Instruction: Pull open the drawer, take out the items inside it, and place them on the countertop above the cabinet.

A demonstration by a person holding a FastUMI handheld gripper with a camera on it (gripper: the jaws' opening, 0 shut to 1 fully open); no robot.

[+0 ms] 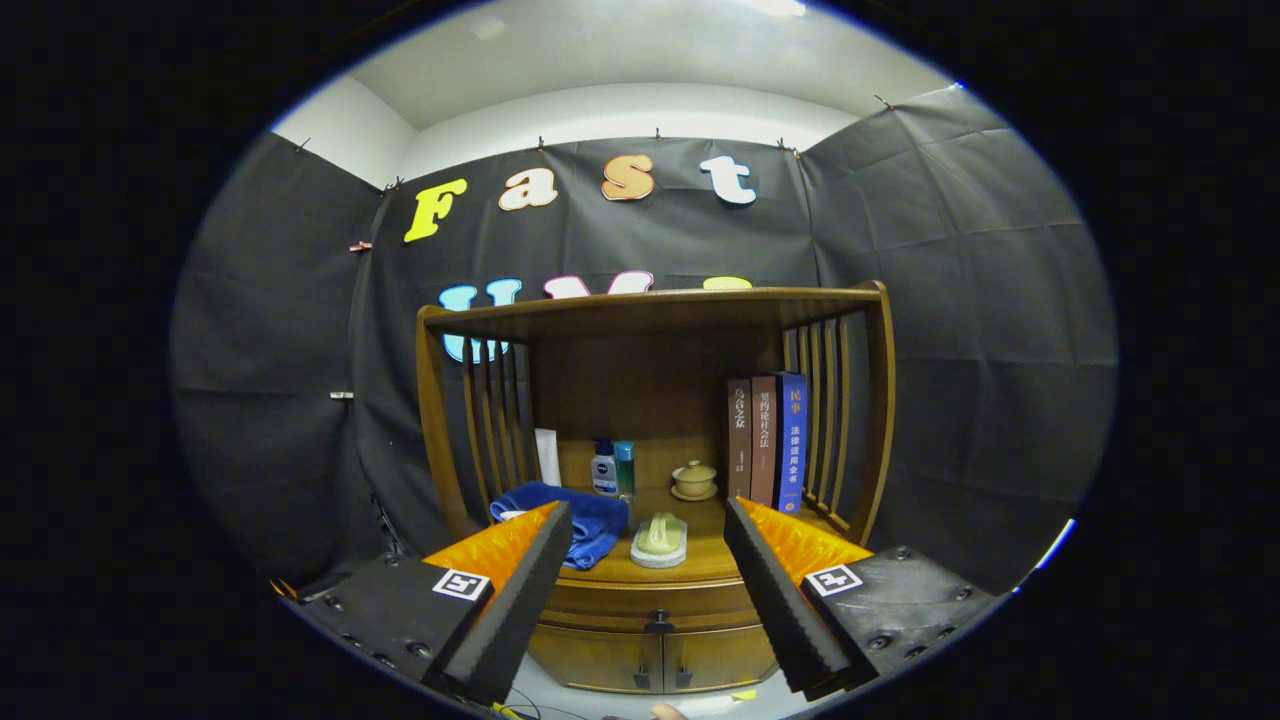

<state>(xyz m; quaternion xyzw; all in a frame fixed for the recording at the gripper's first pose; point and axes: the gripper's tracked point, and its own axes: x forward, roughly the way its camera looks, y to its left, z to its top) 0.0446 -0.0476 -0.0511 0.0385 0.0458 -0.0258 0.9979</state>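
Gripper (pixel 648 520) released: fingers spread wide, nothing between them, hanging in the air well short of the brown wooden cabinet (pixel 655 420). Wooden drawer (pixel 650 605) sits just under the front edge of the countertop (pixel 700 560), shut, small dark knob (pixel 658 622) at its middle, seen through the gap between the fingers. Drawer contents can't be seen. Two lower cabinet doors (pixel 655 660) below it, also shut.

On the countertop: crumpled blue towel (pixel 560 520) at the left front, partly behind the left finger; pale soap in a round white dish (pixel 659 541) just right of it, near the front edge. Toward the back: two small bottles (pixel 612 468) side by side, a small tan lidded cup on a saucer (pixel 694 481), then three upright books (pixel 767 440) against the right slatted side.
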